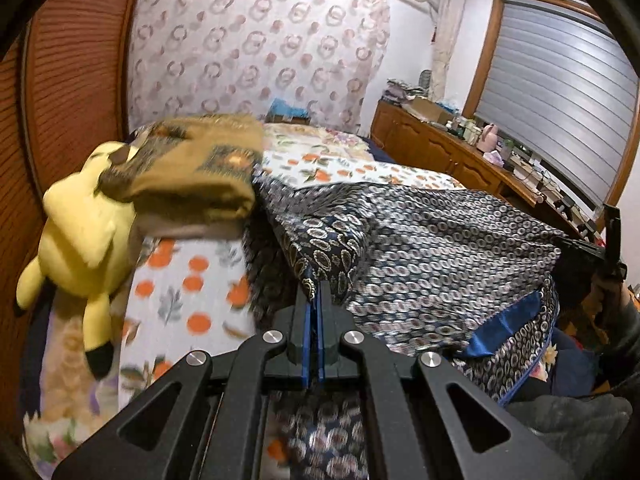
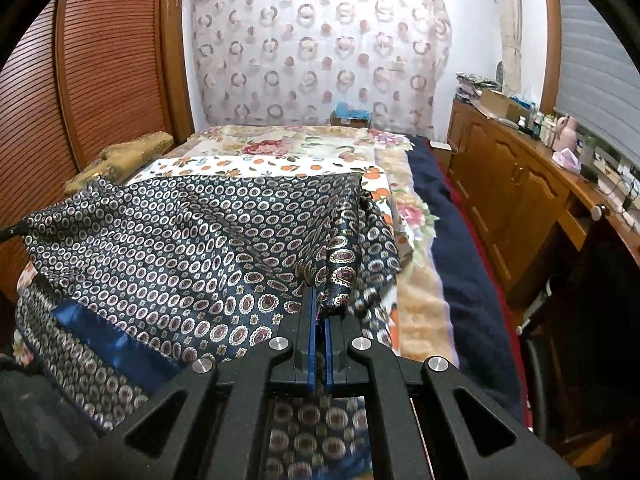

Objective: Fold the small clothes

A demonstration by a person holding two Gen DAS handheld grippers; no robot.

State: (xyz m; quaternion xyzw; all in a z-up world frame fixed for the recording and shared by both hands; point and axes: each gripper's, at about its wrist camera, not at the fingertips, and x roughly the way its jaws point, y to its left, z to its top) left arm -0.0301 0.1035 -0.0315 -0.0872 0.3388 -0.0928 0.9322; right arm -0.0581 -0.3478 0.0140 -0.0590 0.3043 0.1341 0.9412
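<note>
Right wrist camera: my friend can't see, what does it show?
The right claw is shut on a navy circle-patterned cloth stretched over a flowery bed. A wooden cabinet stands on the right.

Patterned garment [image 2: 168,240]: thin woven cloth, slight satin sheen, with a glossy blue band [image 2: 116,344] along one edge. Left gripper [image 1: 315,292] and right gripper [image 2: 320,300]: matt black plastic bodies, blue pads, bright brushed-metal pins. Bedsheet [image 1: 188,280]: matt printed cotton-like cloth. Yellow plush toy [image 1: 86,228], near left: soft, fuzzy. Wardrobe door [image 2: 100,80]: ribbed, semi-gloss wood. Curtain [image 2: 320,56]: sheer fabric.
</note>
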